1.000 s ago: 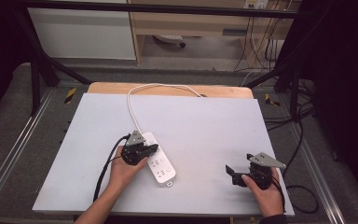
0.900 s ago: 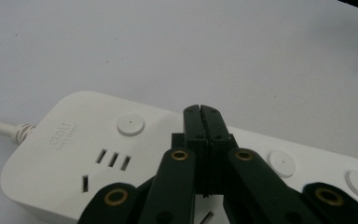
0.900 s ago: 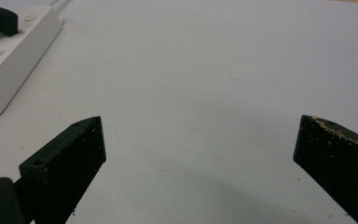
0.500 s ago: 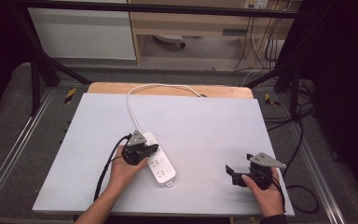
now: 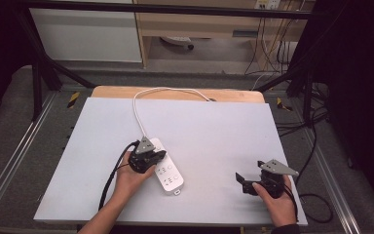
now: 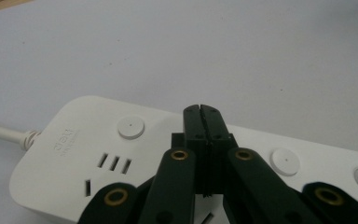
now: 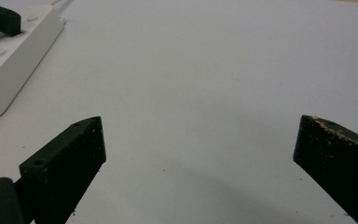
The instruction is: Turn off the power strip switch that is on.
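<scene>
Near the tabletop's front edge lies the power strip (image 5: 166,169), rigid, light, slippery, best gripped across its narrow sides; the left hand-held gripper (image 6: 203,113), pressed together, hovers above it, the right hand-held gripper (image 7: 200,154) spread.

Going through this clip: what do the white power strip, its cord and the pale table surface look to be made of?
The white rectangular power strip looks like moulded plastic with a smooth satin finish: rounded corners, soft sheen, raised round buttons. Its white cord seems rubbery or PVC-sheathed, bending in a loose curve. The pale grey table top looks matte, perhaps laminate or painted board; a light wooden edge shows at its far side.
</scene>
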### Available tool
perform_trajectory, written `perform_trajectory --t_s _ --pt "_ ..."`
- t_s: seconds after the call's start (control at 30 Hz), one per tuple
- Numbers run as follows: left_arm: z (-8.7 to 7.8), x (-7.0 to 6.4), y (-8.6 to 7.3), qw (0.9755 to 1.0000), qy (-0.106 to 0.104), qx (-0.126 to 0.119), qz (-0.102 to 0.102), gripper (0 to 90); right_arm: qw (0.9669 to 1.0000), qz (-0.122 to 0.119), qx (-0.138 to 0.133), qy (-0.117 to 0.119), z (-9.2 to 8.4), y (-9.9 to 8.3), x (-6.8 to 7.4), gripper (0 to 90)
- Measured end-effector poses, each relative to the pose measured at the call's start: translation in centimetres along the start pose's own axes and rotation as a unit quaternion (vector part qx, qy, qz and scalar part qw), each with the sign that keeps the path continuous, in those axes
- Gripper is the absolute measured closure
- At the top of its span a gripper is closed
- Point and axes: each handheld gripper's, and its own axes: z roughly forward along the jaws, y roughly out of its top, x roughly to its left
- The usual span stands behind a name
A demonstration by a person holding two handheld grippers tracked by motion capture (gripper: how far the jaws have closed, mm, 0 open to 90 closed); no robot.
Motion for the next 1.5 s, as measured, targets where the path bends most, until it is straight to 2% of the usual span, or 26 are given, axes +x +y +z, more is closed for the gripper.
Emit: perform_trajectory --t_s 0.07,0.17,0.43,0.53,0.7,0.93,1.27,1.3,1.33,1.5 --pt "0.01 -0.16 0.06 1.0000 0.005 0.002 0.008 90.0 1.0000 0.000 0.000 -0.001 0.00 -0.01 -0.03 2.7" --pt "0.00 0.00 0.01 1.0000 0.000 0.001 0.001 90.0 1.0000 0.001 0.001 0.000 0.03 -0.01 0.00 2.7" --pt "0.03 -0.20 0.09 1.0000 0.006 0.003 0.004 90.0 1.0000 -0.001 0.001 0.000 0.02 -0.02 0.00 2.7" --pt "0.12 -0.24 0.09 1.0000 0.002 0.006 0.004 90.0 1.0000 -0.001 0.001 0.000 0.03 -0.01 0.02 2.7" --pt "0.23 -0.45 0.07 0.9999 0.011 0.001 0.010 90.0 1.0000 0.000 0.000 0.000 -0.01 -0.02 -0.02 2.7" --pt "0.23 0.02 -0.06 0.9999 -0.003 -0.006 -0.011 90.0 1.0000 0.000 0.001 0.002 0.01 0.00 -0.04 2.7" --pt "0.22 -0.03 -0.19 0.9997 -0.001 -0.012 -0.020 90.0 1.0000 0.000 0.001 0.001 0.04 0.01 -0.10 2.7" --pt "0.13 -0.02 -0.18 0.9995 -0.003 -0.021 -0.022 90.0 1.0000 -0.001 0.002 0.000 0.07 0.00 -0.12 2.7" --pt "0.12 -0.03 -0.11 0.9996 -0.003 -0.019 -0.023 90.0 1.0000 -0.001 0.002 0.000 0.10 0.00 -0.12 2.7" --pt "0.14 -0.03 -0.16 0.9996 -0.003 -0.021 -0.021 90.0 1.0000 -0.002 0.004 0.001 0.14 0.00 -0.02 2.7"
